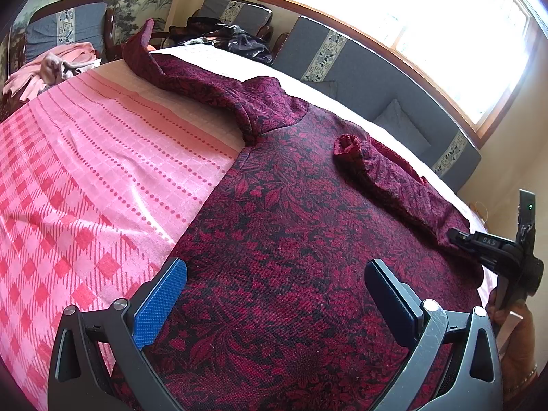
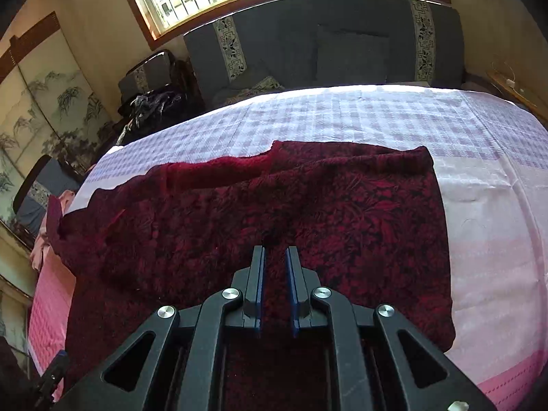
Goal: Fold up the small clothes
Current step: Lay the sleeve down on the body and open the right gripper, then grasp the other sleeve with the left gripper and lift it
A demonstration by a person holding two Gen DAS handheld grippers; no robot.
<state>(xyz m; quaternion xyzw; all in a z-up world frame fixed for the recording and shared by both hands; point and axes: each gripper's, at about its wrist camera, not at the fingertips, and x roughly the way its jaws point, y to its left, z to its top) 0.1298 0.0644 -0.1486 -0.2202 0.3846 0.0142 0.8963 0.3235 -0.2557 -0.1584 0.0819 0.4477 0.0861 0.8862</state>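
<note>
A dark red floral sweater (image 1: 291,226) lies flat on the bed. One sleeve (image 1: 387,174) is folded in over its body, and the other sleeve (image 1: 191,78) stretches off toward the far left corner. My left gripper (image 1: 275,267) hovers wide open over the lower body of the sweater, with nothing between its pads. My right gripper (image 1: 453,234) sits at the sweater's right edge beside the folded sleeve. In its own view, the right gripper (image 2: 275,250) points down at the sweater (image 2: 325,205) with a narrow gap between the blue pads and no cloth in it.
The bed carries a pink checked cover (image 1: 85,178). A pile of pink clothes (image 1: 58,65) sits on a chair at the far left. A grey cushioned bench (image 1: 359,78) runs under the window behind the bed. Dark clothing (image 1: 239,42) is heaped beside it. A hand (image 1: 513,342) holds the right gripper.
</note>
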